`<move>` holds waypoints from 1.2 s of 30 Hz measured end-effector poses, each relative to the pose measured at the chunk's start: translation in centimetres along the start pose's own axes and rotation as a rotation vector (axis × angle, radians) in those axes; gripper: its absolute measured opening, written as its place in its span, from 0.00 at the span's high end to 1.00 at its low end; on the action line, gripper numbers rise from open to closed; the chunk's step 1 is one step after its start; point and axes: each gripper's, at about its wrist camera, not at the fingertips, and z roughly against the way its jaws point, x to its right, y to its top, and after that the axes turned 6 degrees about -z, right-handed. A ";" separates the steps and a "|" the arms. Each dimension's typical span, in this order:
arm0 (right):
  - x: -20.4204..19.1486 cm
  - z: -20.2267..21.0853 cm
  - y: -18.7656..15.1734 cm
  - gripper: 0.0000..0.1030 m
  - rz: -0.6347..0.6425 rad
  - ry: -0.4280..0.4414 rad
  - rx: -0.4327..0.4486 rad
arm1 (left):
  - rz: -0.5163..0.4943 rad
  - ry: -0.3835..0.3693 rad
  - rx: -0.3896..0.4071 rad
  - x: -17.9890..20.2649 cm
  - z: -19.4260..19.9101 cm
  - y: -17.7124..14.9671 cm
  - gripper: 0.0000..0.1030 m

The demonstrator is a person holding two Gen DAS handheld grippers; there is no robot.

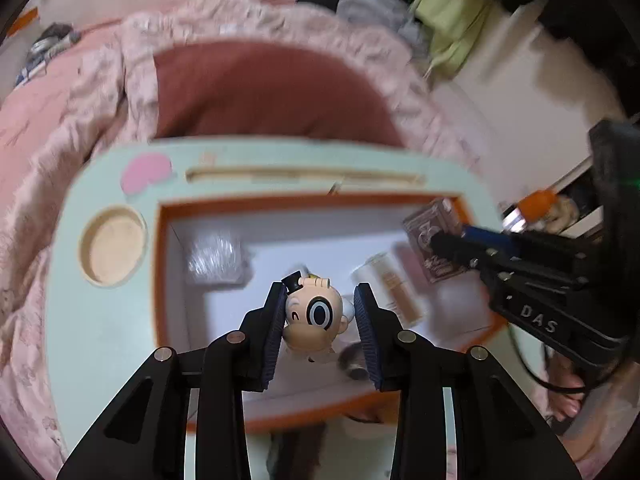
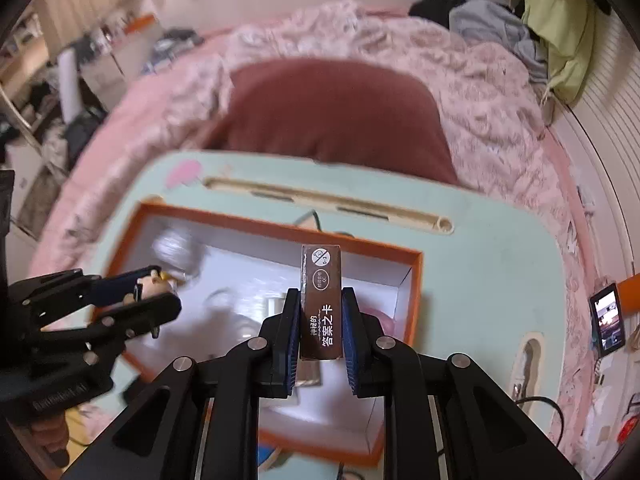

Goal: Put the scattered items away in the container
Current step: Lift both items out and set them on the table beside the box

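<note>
A: Start with the big things. The mint-green bench (image 2: 472, 240) sits on the bed, and the orange-rimmed container (image 2: 416, 280) lies open on it, white inside, with a few blurred things already in it.

B: And both loads are over it?

A: Yes. The right gripper (image 2: 320, 340) is clamped on the brown card box (image 2: 322, 300), pads pressed on its two broad faces. The left gripper (image 1: 320, 332) has its jaws drawn in around the cartoon figure head (image 1: 316, 316); the left pad touches it, the right pad looks just shy, so I judge the hold as light.

B: How would you place them well?

A: Lower each one until it is close to the white floor before letting go, and keep the two grippers apart, box toward the right wall, head toward the middle. Watch that head: it is round and could roll or slip early.

B: Which way does the box point?

A: Its long axis runs straight out along the fingers, angled down toward the far wall of the container, short printed end leading. It should tip flat on release. The head has no clear long axis; its face looks back at the left wrist camera.
</note>
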 end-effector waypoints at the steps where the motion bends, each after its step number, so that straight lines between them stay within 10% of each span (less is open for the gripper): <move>1: -0.1 1.2 -0.2 0.82 -0.001 0.017 0.019 | -0.008 -0.013 0.028 0.4 1.2 0.0 0.65; 9: -0.1 5.7 -7.2 0.82 -0.003 0.112 0.021 | -0.066 -0.165 0.063 4.2 5.6 -6.7 0.65; 16: 1.2 2.0 -12.9 0.82 -0.086 0.055 -0.062 | -0.019 -0.102 0.039 4.5 2.7 -12.0 0.65; 24: 1.3 1.2 -13.5 0.80 -0.079 0.034 -0.054 | -0.044 -0.042 0.019 4.4 1.4 -12.4 0.65; 26: 1.5 1.7 -13.7 0.66 -0.096 0.044 -0.029 | -0.022 -0.050 0.039 4.0 1.9 -12.4 0.64; 31: 1.7 4.7 -13.3 0.54 -0.126 0.099 0.085 | 0.047 -0.068 0.157 2.5 4.4 -12.0 0.42; 36: 1.3 5.1 -13.0 0.54 -0.120 0.085 0.096 | 0.079 -0.083 0.187 1.8 5.2 -11.7 0.41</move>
